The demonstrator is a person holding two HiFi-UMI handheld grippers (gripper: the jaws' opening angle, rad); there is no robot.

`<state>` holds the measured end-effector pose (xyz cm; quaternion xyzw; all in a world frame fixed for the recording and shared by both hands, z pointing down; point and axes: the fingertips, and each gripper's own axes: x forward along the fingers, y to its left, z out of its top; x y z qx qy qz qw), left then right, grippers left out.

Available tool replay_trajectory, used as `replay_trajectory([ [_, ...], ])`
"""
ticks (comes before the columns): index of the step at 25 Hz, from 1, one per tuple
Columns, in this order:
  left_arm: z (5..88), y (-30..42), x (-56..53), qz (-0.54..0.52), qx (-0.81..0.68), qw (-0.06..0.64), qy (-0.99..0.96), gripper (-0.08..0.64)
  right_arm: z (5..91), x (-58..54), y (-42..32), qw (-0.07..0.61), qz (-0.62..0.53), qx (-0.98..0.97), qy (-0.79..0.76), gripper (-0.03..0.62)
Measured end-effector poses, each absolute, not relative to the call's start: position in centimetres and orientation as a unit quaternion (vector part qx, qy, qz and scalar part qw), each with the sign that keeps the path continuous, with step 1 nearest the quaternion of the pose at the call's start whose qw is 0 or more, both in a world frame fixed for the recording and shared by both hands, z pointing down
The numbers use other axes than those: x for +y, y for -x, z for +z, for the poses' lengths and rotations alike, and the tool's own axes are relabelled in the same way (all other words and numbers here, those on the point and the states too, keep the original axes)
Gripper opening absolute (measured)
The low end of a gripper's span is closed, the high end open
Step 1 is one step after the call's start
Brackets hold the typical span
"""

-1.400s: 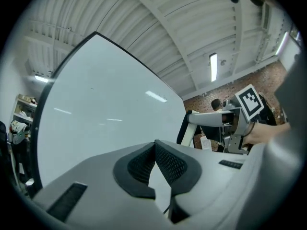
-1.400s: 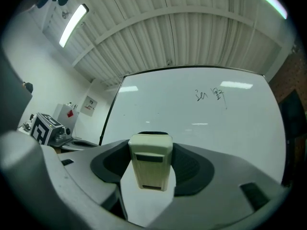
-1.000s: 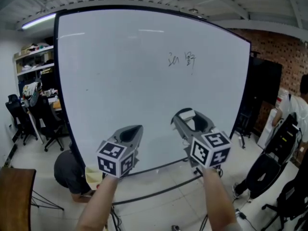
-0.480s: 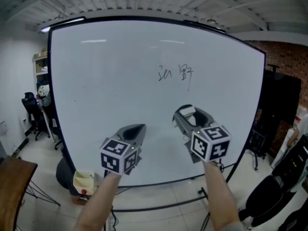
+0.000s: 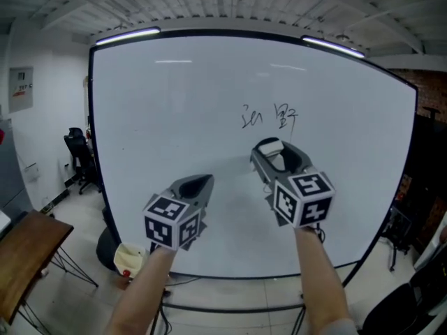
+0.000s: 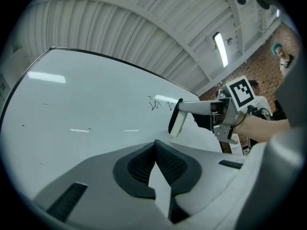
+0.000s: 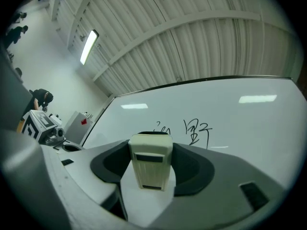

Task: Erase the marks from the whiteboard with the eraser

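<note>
Nearest, the left gripper (image 5: pixel 196 184) has its jaws pressed together at the tips with nothing between them. It rides low and to the left of the work (idle, by the look of it).

The right gripper (image 5: pixel 278 160) stands wide around the eraser (image 7: pixel 150 162), its pads clamped on the cream body's two sides. The eraser points up and away toward the board. The grip looks unchanged over the last second, with the same spread and the same hold.

What has changed is height. Both grippers have climbed, and the eraser, which a second ago sat well below the writing, now stands just beneath it. In the head view its tip is near the lower strokes of the marks (image 5: pixel 271 117). From the left gripper's view the eraser hangs in front of the whiteboard (image 5: pixel 174 110), and whether its dark wiping face already touches the surface I cannot tell. It looks a little short.

The marks, two small black clusters of handwriting, are whole and unsmudged, so no erasing has been done. The rest of the board is clean apart from a few tiny specks.

My reading is that the approach is nearly over. What remains is a short push forward and up to lay the wiping face flat on the writing.

Behind the board's left edge stands an office chair (image 5: pixel 77 158), and a ceiling light (image 5: pixel 127 35) runs above its top.
</note>
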<state>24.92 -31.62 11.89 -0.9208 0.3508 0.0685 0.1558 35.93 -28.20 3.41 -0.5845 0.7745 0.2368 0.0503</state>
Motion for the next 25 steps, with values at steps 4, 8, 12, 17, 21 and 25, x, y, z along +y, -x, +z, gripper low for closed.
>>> replay_trajectory([
  [4, 12.2, -23.8, -32.7, 0.064, 0.355, 0.165, 0.918, -0.003, 1.3, -29.6, -34.0, 0.063, 0.273, 0.763, 0.583, 0.262],
  [8, 11.0, -22.5, -33.0, 0.066, 0.349, 0.178, 0.918, -0.003, -1.5, -30.6, -31.4, 0.076, 0.306, 0.746, 0.587, 0.261],
  [12, 10.1, -22.4, -33.0, 0.068, 0.345, 0.191, 0.917, -0.003, -2.8, -32.3, -30.3, 0.071, 0.347, 0.718, 0.600, 0.259],
  [17, 9.9, -22.1, -33.2, 0.064, 0.341, 0.200, 0.916, -0.003, -3.9, -33.1, -29.7, 0.072, 0.377, 0.689, 0.615, 0.258],
  [21, 8.7, -22.3, -33.5, 0.065, 0.339, 0.205, 0.916, -0.003, -4.9, -34.1, -29.7, 0.072, 0.389, 0.676, 0.621, 0.256],
  [25, 7.1, -21.5, -34.0, 0.068, 0.357, 0.213, 0.907, -0.003, -5.1, -35.0, -28.9, 0.059, 0.389, 0.676, 0.622, 0.255],
])
